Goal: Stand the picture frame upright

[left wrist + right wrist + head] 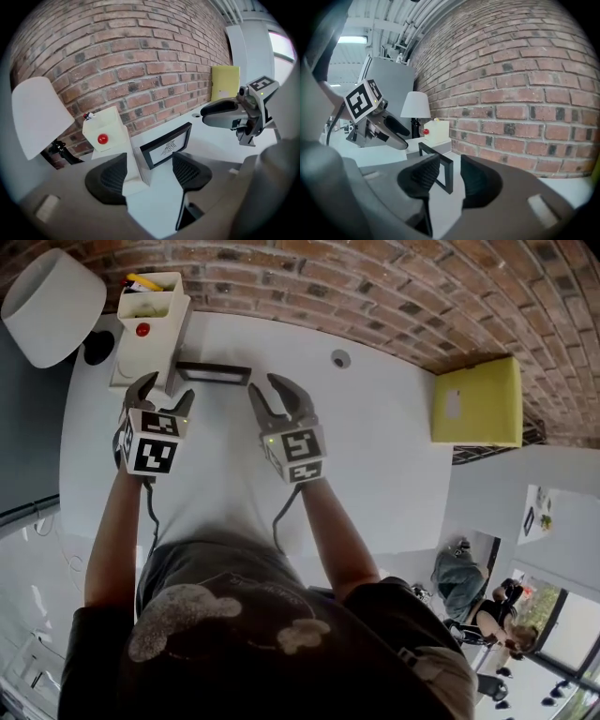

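Observation:
The black picture frame stands upright on the white table, its left end beside a white box. In the left gripper view the frame faces me, showing a small print. My left gripper is open, just short of the box's base and the frame's left end; its jaws hold nothing. My right gripper is open at the frame's right end. In the right gripper view the frame is edge-on just beyond the parted jaws, with a gap on each side.
The white box has a red button and holds yellow items. A white lamp stands at the far left. A yellow block lies at the table's right edge. The brick wall runs along the back. A cable grommet sits behind the right gripper.

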